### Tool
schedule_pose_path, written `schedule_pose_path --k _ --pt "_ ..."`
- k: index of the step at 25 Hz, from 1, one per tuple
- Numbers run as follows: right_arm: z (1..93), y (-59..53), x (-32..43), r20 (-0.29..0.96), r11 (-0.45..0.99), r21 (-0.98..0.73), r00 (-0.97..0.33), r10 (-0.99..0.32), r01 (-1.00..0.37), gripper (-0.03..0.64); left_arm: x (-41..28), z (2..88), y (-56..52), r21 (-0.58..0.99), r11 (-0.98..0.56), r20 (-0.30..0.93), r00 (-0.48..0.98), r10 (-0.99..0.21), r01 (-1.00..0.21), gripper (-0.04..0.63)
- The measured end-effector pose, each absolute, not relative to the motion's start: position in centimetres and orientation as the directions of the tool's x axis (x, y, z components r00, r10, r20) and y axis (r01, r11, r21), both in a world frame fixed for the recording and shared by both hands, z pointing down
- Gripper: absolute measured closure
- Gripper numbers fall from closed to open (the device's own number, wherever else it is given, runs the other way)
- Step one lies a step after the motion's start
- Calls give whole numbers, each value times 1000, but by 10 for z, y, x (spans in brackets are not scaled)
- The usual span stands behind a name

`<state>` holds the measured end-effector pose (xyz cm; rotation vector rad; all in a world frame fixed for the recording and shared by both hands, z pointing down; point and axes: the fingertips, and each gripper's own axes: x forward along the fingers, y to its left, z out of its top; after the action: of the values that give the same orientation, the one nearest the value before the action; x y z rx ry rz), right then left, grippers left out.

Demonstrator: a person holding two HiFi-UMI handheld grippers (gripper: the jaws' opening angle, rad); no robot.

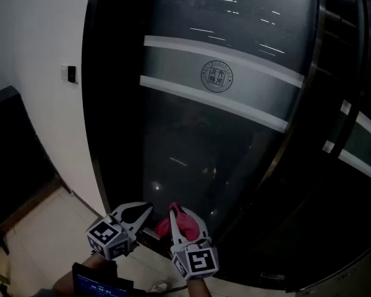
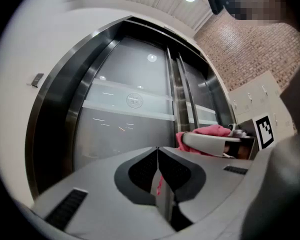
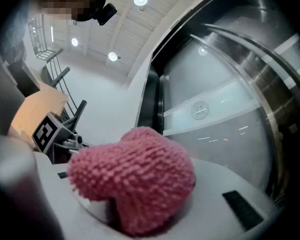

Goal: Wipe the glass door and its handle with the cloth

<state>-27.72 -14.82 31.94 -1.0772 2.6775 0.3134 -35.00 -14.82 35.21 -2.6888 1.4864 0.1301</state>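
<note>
A tall dark glass door [image 1: 216, 122] with two frosted bands and a round emblem [image 1: 217, 76] fills the head view. Its long vertical metal handle [image 1: 300, 104] runs down the right side. My right gripper [image 1: 180, 223] is low in front of the door, shut on a pink fluffy cloth [image 3: 135, 179] that bulges out between its jaws [image 1: 167, 224]. My left gripper [image 1: 139, 214] is beside it on the left, its jaws shut with nothing in them [image 2: 157, 156]. Both grippers are short of the glass. The cloth [image 2: 202, 134] also shows in the left gripper view.
A white wall [image 1: 37, 36] with a small switch panel [image 1: 70, 73] stands left of the door. A second glass door [image 1: 358, 135] adjoins on the right. Light floor tiles [image 1: 43, 240] lie at the lower left. A brick wall [image 2: 250, 49] is off to the right.
</note>
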Motion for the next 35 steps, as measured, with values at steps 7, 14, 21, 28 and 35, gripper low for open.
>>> schedule_pose_path --k 7,14,21,28,35 --pt "306 -254 -358 -303 779 136 -774 -556 -613 566 -392 332 -249 -26 -506 -122 505 -854 -862 580" --pt "226 -374 -448 -363 819 205 -819 -444 -535 566 -462 280 -353 -71 -397 -153 403 -902 -915 594" --pt "164 -471 -537 -376 812 226 -817 -438 -539 567 -534 250 -423 -89 -386 -210 396 -894 -918 594" --pt "121 -552 -594 -365 744 220 -760 -537 -631 566 -581 229 -489 -92 -474 -227 482 -846 -876 594" --pt "118 -556 -529 -398 629 239 -666 -631 -740 566 -531 220 -510 -89 -632 -224 634 -741 -770 594"
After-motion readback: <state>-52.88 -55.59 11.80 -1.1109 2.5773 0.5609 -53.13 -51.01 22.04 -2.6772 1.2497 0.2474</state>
